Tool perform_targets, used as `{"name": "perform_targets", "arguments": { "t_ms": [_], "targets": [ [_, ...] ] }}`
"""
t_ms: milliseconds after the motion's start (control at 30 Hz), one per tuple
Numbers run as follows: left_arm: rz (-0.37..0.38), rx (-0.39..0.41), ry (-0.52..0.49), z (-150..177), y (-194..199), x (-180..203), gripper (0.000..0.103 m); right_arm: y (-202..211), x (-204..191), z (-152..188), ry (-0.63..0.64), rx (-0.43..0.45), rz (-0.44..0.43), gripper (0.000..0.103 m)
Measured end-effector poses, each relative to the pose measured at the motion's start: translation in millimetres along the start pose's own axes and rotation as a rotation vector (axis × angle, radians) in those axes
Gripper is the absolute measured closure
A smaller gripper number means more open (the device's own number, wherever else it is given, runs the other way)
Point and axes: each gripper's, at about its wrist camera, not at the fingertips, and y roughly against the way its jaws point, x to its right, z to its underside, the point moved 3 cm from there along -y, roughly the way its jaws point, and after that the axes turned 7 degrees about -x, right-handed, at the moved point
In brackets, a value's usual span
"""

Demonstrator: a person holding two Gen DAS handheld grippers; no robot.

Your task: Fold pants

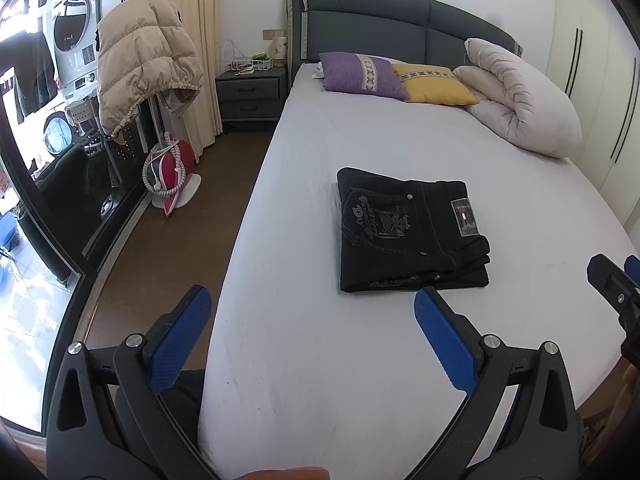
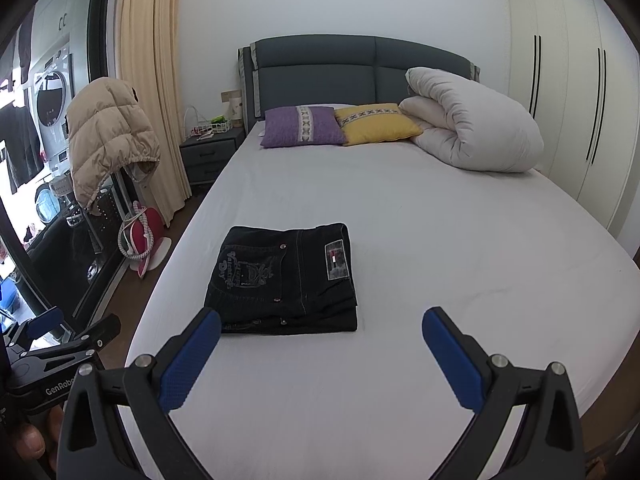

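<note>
A: Left tool (image 1: 312, 312) state?
B: Fingers spread wide, nothing held; same noted for right tool (image 2: 322, 332).
A: Pants (image 2: 286, 278) location?
B: Black pants recorded folded flat on the bed (image 2: 400, 380), just ahead of both tools, untouched. Purple pillow (image 2: 300, 126), yellow pillow (image 2: 376, 124) and rolled duvet (image 2: 472, 124) logged farther off at the headboard (image 2: 352, 68).

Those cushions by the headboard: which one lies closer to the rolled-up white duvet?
The yellow cushion. It sits right against the duvet, while the purple cushion lies on its far side, nearer the nightstand.
</note>
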Motion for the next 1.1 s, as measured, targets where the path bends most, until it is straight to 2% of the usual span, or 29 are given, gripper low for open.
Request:
{"name": "perform_targets", "arguments": {
  "t_ms": [1100],
  "targets": [
    [-0.002,-0.031,-0.01,8.4,-12.7,-1.7,0.0,-11.2,0.3,9.8,0.015,-0.037,-0.007,0.0]
  ]
}}
